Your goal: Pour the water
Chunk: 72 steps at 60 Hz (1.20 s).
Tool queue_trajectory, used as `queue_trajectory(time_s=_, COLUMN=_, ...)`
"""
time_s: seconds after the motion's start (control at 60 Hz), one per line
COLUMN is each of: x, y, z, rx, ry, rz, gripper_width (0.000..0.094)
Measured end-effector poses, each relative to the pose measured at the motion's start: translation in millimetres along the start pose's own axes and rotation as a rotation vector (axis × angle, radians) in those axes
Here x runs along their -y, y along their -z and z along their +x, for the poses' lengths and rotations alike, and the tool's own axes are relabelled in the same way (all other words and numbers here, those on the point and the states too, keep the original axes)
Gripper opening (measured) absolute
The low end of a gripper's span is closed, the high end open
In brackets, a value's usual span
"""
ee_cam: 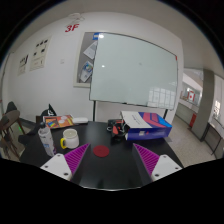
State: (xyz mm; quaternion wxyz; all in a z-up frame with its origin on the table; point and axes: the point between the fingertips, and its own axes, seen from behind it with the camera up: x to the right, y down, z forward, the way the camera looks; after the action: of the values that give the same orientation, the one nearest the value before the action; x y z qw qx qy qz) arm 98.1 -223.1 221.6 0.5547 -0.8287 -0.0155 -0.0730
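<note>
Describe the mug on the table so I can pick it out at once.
Start at the big whiteboard, then drop to the dark table below it. The yellow mug stands there beyond the open gripper, beside the white bottle. It is the only bright yellow thing there.

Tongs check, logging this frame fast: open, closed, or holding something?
Tongs: open, holding nothing; bare dark table shows between the pink pads. The yellow mug sits beyond the fingers, untouched.

Two white fingers, triangular magenta pads on inner faces.
</note>
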Motion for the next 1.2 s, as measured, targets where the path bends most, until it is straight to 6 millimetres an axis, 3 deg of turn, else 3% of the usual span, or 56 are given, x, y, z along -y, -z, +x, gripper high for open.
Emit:
queue_trajectory(time_s=0.133, x=-20, y=-1, z=-13, rx=-0.006, ry=0.012, rz=-0.017, gripper_width=0.0845)
queue_trajectory(time_s=0.283, x=-76, y=-9, z=-57, rx=-0.014, ry=0.001, rz=-0.068, gripper_width=0.0845)
queue_trajectory(time_s=0.383, x=-115, y=-5, z=-107, rx=0.013, ry=-0.025, rz=-0.114, gripper_width=0.0836)
queue_trajectory(time_s=0.517, x=-139, y=-9, z=-197, rx=0.080, ry=-0.082, rz=-0.141, gripper_width=0.0838)
queue_trajectory(time_s=0.65, x=-129, y=-41, z=-277, rx=0.132, ry=-0.114, rz=-0.120, gripper_width=0.0838)
queue_trajectory(time_s=0.767, x=-105, y=-83, z=-314, rx=0.137, ry=-0.104, rz=-0.068, gripper_width=0.0839)
queue_trajectory(time_s=0.933, x=-74, y=-142, z=-320, rx=0.085, ry=-0.083, rz=0.005, gripper_width=0.0833)
queue_trajectory(time_s=1.033, x=-66, y=-164, z=-323, rx=0.080, ry=-0.073, rz=0.028, gripper_width=0.0783)
queue_trajectory(time_s=1.1, x=-59, y=-170, z=-326, rx=0.085, ry=-0.059, rz=0.062, gripper_width=0.0568)
queue_trajectory(time_s=1.2, x=-56, y=-170, z=-329, rx=0.098, ry=-0.055, rz=0.080, gripper_width=0.0473)
